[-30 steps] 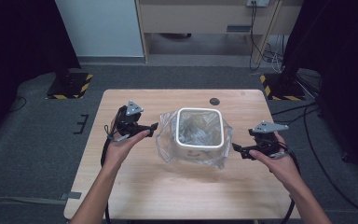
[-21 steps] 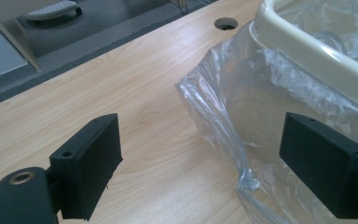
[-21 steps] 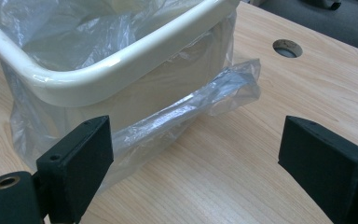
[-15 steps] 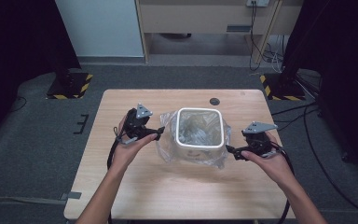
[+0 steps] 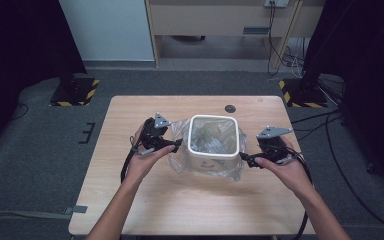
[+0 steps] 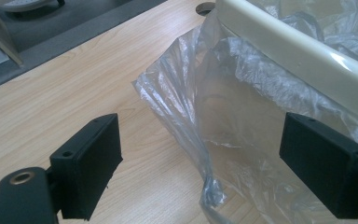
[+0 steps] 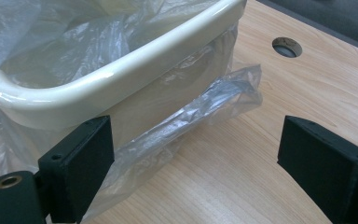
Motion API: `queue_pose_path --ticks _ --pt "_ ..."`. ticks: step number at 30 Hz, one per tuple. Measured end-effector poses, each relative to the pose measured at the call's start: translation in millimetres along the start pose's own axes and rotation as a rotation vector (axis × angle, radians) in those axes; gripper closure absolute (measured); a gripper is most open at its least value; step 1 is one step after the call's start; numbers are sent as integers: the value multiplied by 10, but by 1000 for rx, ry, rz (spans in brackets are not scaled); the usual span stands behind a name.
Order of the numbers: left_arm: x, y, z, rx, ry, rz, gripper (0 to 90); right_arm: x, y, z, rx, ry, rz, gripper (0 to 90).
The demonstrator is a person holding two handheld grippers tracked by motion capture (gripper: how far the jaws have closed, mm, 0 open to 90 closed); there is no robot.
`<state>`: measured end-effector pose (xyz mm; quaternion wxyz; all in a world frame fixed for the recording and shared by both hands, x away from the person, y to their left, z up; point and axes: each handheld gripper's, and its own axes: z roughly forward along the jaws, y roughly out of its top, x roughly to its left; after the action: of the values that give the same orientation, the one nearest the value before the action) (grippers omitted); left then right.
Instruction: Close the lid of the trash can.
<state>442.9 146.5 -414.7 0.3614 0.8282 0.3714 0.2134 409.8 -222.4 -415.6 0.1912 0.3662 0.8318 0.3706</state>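
Plastic bag (image 5: 180,150) lines the white bin (image 5: 213,142) mid-tabletop (image 5: 130,200), its loose skirt spilling around the base. We hold both grippers spread wide and empty: left gripper (image 5: 175,145) at the bag's left fold, seemingly nearer; right gripper (image 5: 245,160) beside the right fold.

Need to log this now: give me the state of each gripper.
Left gripper: open, holding nothing, a fold of the plastic bag between its fingers.
Right gripper: open, holding nothing, beside the white bin.
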Motion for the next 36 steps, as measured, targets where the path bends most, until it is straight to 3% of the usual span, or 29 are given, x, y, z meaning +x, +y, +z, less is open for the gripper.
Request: queue_pose_path --ticks 8,13,17,20,24,29,32,36 --pt "-5 3 -6 -2 7 -1 121 -49 60 70 25 -27 13 106" --pt "-25 14 -61 -11 39 1 125 -103 53 60 43 -55 21 115" --pt "-48 31 -141 -37 50 -14 137 -207 67 -38 5 -70 47 283" --pt "-85 46 -247 -81 70 -39 153 -286 178 -73 -44 -54 64 446" --pt "-169 52 -380 -138 45 -30 157 -292 398 59 -75 -8 42 538" --pt "-347 60 -508 -180 11 4 151 -231 648 297 -80 22 32 509" --pt "-415 58 -526 -178 -8 24 146 -211 732 362 -86 25 35 505" --pt "-501 25 -477 -164 -30 41 146 -194 754 481 -41 10 14 528"
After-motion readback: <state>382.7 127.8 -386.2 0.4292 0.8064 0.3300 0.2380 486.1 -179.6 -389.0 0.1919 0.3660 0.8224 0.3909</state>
